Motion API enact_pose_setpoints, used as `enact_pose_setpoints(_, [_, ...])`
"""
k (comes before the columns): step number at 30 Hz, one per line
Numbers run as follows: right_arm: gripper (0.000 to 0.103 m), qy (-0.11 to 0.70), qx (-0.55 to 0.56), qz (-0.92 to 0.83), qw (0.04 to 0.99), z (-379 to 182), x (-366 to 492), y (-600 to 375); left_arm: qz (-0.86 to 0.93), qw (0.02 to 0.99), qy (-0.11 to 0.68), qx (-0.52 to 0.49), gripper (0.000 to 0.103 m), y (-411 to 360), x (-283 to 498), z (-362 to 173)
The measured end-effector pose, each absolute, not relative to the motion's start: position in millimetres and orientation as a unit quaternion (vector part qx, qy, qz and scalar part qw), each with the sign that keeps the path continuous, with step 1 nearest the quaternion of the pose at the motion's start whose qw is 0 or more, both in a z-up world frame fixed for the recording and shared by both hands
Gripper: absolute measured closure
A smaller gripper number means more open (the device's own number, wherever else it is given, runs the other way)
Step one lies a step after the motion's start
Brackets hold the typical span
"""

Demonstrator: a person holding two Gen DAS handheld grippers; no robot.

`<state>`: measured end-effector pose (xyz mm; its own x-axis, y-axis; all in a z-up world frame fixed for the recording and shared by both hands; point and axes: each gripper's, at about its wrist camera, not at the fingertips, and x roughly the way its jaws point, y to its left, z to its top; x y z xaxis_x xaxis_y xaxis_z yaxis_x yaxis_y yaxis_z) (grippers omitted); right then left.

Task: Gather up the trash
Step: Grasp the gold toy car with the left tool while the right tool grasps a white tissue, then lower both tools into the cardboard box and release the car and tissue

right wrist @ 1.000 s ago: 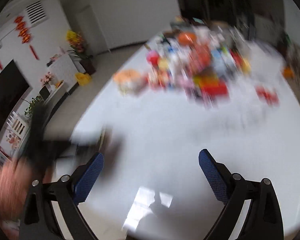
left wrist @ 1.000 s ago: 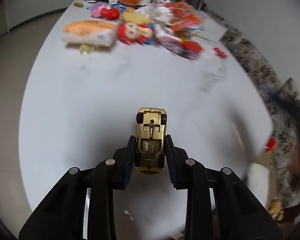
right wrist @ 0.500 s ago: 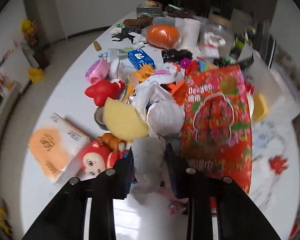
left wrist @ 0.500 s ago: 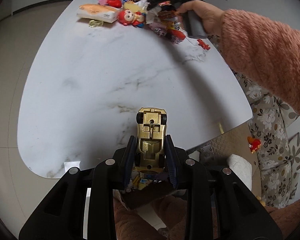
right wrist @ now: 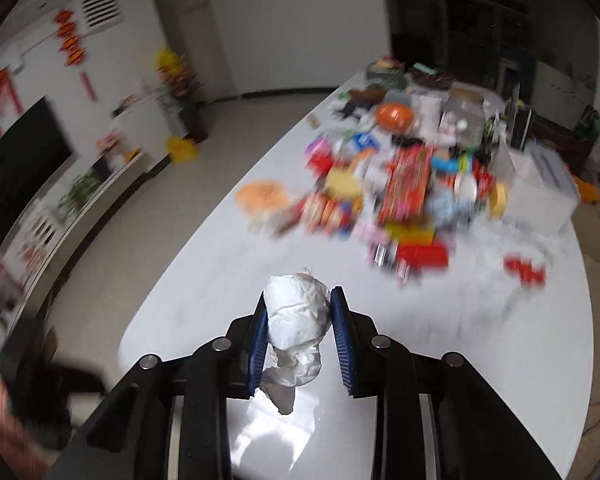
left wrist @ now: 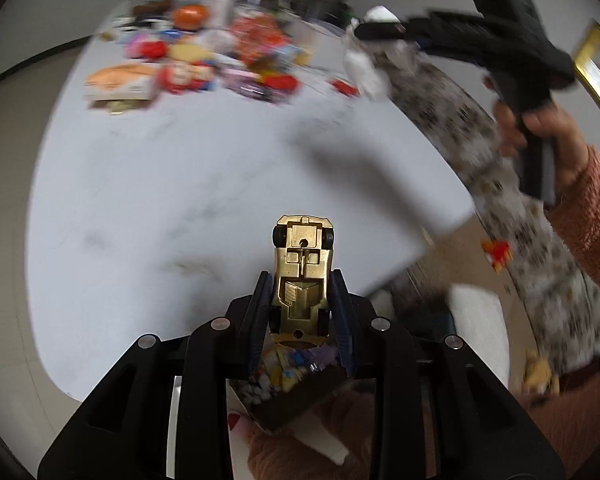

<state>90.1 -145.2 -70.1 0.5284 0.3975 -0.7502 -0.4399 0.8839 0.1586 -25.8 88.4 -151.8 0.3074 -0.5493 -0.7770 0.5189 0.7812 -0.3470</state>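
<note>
My left gripper (left wrist: 302,280) is shut on a small gold toy car (left wrist: 303,272), held underside up above the near edge of the white marble table (left wrist: 160,184). Below it a hand holds a brown box of small trash (left wrist: 296,376). My right gripper (right wrist: 300,312) is shut on a crumpled white tissue wad (right wrist: 298,320), lifted over the near part of the table (right wrist: 440,352). In the left wrist view that right gripper (left wrist: 374,32) shows at the upper right with the white wad (left wrist: 364,64) hanging from it, gripped by a hand (left wrist: 540,140) in a pink sleeve.
A blurred pile of toys, packets and wrappers (right wrist: 392,192) covers the far half of the table, with an orange tissue pack (left wrist: 120,80) at its left. A flowered sofa (left wrist: 532,232) runs along the right. A white box (right wrist: 540,196) stands at the far right.
My right gripper went from open to shut on the white tissue wad in the pile, then lifted it back toward the near end. The left gripper drew back over the box, still holding the car.
</note>
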Motion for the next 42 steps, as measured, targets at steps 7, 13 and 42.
enact_pose_setpoints(7, [0.073,0.537,0.014,0.235,0.81,-162.0,-35.4,-180.8,-0.395,0.735,0.55,0.038,0.074,34.7,-77.0,-204.7])
enact_pose_setpoints(13, [0.073,0.612,0.05,0.15,0.775,-295.6,-76.9,-210.4,-0.381,0.689,0.612,0.071,0.074,-0.8,-86.8,-313.9])
enact_pose_setpoints(42, [0.009,0.56,0.025,0.223,0.798,-208.1,-39.9,-207.4,-0.338,0.724,0.602,0.009,0.014,1.4,-77.2,-276.3])
